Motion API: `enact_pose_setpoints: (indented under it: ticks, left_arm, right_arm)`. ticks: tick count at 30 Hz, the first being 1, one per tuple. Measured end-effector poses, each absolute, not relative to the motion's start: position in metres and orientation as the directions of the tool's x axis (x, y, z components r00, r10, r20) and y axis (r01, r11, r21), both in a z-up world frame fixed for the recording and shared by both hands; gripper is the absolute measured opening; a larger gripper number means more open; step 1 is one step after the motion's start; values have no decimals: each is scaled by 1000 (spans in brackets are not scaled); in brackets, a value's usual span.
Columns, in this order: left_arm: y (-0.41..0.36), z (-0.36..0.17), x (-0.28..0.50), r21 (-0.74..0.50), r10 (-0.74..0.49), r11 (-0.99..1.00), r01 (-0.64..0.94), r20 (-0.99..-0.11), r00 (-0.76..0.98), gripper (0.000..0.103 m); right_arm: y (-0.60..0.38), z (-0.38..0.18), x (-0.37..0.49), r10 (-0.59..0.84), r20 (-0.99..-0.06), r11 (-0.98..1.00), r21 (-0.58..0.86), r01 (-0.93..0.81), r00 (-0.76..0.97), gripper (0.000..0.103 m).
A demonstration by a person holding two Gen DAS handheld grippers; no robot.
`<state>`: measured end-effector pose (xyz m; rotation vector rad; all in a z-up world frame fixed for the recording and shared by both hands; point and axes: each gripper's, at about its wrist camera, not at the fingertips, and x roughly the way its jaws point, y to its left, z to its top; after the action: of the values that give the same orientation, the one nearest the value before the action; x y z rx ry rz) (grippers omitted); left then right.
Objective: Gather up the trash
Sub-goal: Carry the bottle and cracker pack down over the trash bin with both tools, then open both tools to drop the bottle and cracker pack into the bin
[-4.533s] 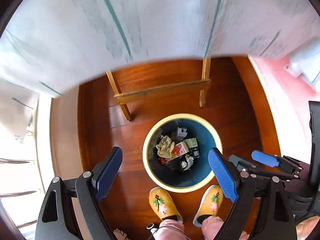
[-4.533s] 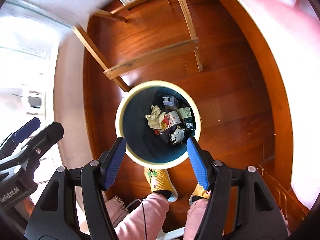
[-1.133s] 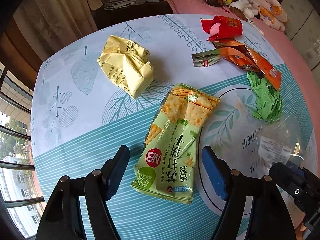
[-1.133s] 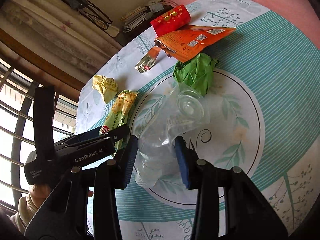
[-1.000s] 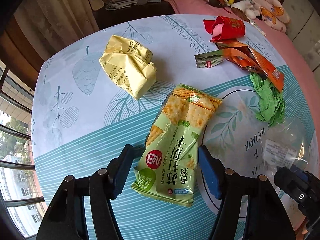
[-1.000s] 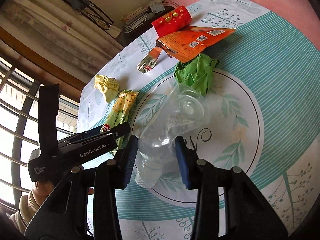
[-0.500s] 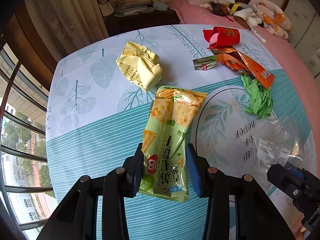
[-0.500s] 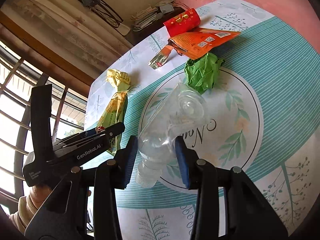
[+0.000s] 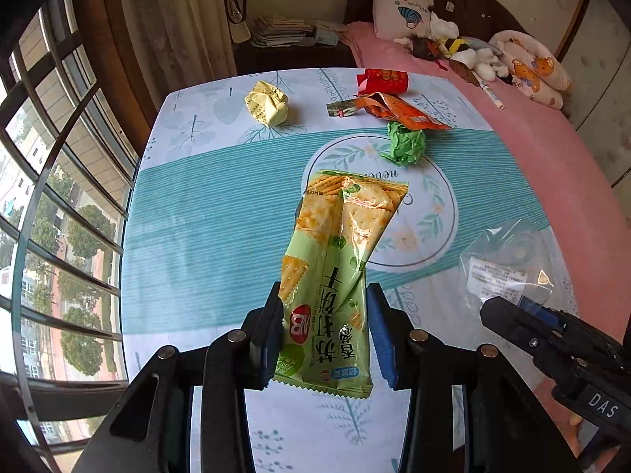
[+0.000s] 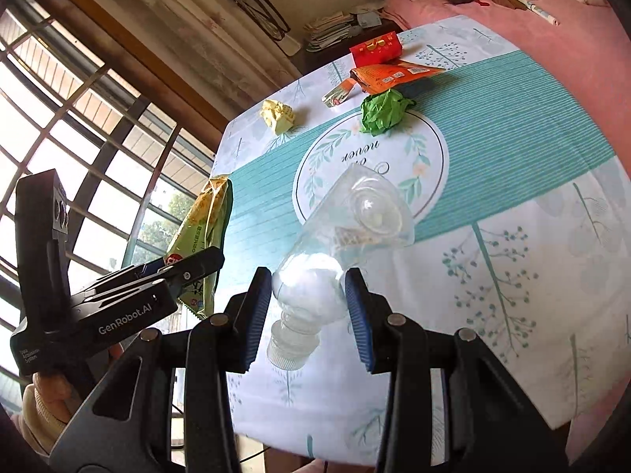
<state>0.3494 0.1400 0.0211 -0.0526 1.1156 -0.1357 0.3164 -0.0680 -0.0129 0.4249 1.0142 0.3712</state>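
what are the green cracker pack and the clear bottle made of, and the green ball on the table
Cracker pack: looks like thin glossy plastic film, with creases, glare and crimped serrated ends.
Clear bottle: transparent thin plastic, probably PET; the tablecloth shows through, and its body looks crushed.
Green ball: matte crumpled paper, possibly tissue, with sharp folds and no shine.

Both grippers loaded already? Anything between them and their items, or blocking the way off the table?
Nothing visible. The left gripper is shut on the cracker wrapper, the right gripper on the clear plastic bottle, both lifted above the table. The remaining trash lies farther back. The bin is out of view.
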Motion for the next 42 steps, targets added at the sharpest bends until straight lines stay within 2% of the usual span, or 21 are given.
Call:
enact_pose_setpoints:
  ticks: [9, 12, 19, 29, 33, 42]
  left_arm:
    - [89, 31, 176, -153, -127, 988, -20, -879, 459, 40]
    - [71, 20, 125, -173, -150, 985, -14, -885, 440, 40]
    - [28, -29, 40, -112, -122, 993, 48, -936, 329, 40]
    - [15, -145, 15, -66, -84, 993, 100, -979, 185, 40]
    - [13, -197, 15, -114, -128, 989, 98, -981, 147, 40]
    - [16, -303, 32, -139, -151, 985, 105, -982, 117, 42]
  right_arm:
    - [-116, -14, 180, 512, -776, 858, 447, -252, 368, 35]
    - [-128, -28, 135, 503, -804, 860, 427, -281, 316, 35]
    - [-146, -88, 54, 479, -859, 867, 430, -251, 183, 35]
    - [-154, -207, 5, 430, -898, 899, 415, -142, 95, 35]
    - [-159, -257, 2, 406, -909, 911, 396, -112, 92, 36]
    - [-165, -375, 10, 361, -932, 932, 359, -50, 34, 36]
